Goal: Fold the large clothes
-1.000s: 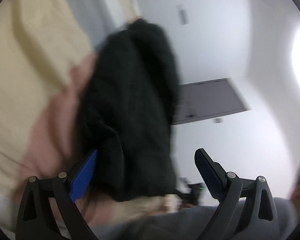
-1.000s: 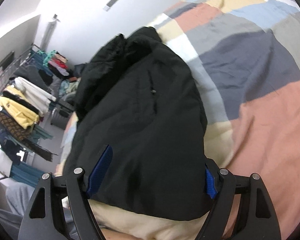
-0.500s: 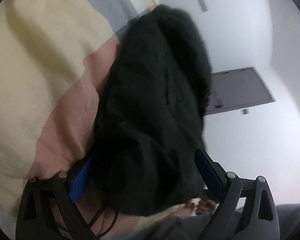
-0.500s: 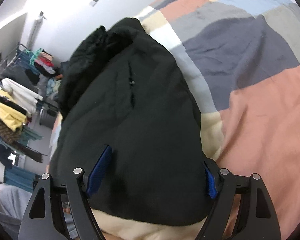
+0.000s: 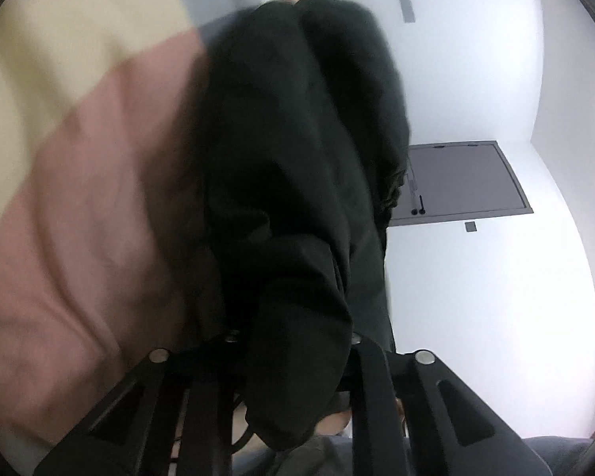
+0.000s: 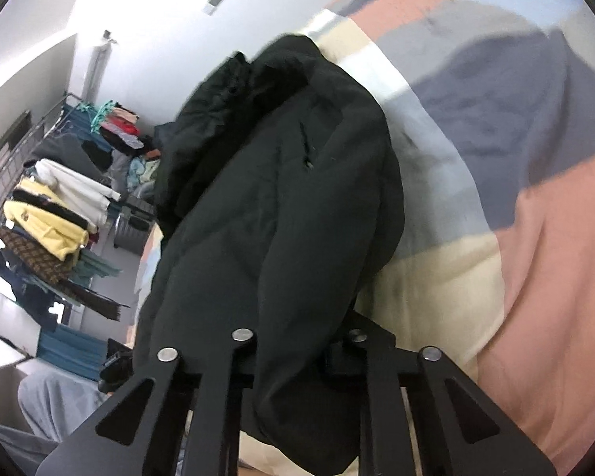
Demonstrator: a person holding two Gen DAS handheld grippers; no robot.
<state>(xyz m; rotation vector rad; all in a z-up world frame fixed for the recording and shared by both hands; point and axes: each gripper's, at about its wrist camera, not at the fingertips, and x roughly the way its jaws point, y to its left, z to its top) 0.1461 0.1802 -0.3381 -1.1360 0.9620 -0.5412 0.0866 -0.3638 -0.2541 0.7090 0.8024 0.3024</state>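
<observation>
A black padded jacket (image 6: 281, 198) lies bunched on a patchwork bedspread (image 6: 535, 238) of cream, pink, grey and blue squares. My right gripper (image 6: 297, 349) is shut on the jacket's near edge, and the cloth bulges between and over its arms. In the left wrist view the same black jacket (image 5: 297, 158) fills the middle, and my left gripper (image 5: 293, 341) is shut on a thick fold of it. The fingertips of both grippers are hidden by the cloth.
The bedspread (image 5: 79, 198) shows pink and cream at left in the left wrist view, with a white wall and a grey door (image 5: 464, 182) behind. A rack of hanging clothes (image 6: 51, 214) stands at left in the right wrist view.
Both grippers have gone from open around the jacket's edge to shut on it. The jacket now bulges between the arms and hides the blue pads.
</observation>
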